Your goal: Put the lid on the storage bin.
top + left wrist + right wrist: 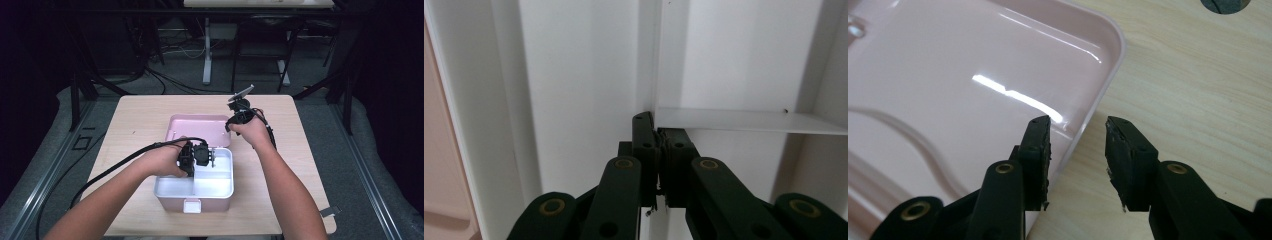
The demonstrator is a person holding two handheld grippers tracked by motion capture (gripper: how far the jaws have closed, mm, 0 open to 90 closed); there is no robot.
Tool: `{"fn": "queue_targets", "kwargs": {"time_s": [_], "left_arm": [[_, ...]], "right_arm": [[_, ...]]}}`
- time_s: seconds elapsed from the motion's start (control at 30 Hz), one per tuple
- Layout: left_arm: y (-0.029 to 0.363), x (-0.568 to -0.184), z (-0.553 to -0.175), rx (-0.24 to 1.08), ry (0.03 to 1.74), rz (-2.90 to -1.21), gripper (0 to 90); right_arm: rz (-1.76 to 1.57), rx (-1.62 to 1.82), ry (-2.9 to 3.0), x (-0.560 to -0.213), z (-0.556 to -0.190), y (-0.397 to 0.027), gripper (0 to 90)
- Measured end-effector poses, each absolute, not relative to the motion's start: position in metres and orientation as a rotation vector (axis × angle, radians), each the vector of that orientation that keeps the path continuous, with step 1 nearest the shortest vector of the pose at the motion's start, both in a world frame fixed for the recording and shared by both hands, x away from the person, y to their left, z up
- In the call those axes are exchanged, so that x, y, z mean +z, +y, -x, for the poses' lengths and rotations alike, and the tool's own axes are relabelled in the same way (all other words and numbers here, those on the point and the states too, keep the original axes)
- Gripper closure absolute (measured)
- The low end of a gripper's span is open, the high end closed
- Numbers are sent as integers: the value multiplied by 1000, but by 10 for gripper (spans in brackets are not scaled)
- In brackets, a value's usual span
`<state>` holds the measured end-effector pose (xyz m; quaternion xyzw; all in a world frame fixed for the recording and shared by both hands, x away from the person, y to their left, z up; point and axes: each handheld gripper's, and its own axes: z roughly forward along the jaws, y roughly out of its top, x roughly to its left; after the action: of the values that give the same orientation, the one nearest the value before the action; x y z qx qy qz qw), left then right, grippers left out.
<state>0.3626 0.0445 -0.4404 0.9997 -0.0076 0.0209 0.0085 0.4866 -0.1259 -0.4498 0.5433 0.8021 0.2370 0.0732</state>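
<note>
Right hand-held gripper, jaws partly open and empty, straddles the pink lid's right rim on the tabletop. Left hand-held gripper is pinched narrow on the white lunch box's divider.

Black hand-held gripper, brass-ringed rivets

A pale wood-grain bench with a matt, smooth top. On it, a box of smooth plastic, pink outside and white, slightly glossy inside. Just beyond, its pink plastic lid is glossy, with bright streaks of reflected light. Each tool has matt black jaws with brass-coloured rivets; the right tool has rough, worn pads.
</note>
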Motion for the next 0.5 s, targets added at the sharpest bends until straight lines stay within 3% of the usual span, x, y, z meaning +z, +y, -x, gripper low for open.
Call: {"fn": "queue_targets", "kwargs": {"time_s": [0.5], "left_arm": [[44,-440,-363,66,-31,-3126,867]], "right_arm": [[-1711,709,2348,-465,-507,-126,693]]}}
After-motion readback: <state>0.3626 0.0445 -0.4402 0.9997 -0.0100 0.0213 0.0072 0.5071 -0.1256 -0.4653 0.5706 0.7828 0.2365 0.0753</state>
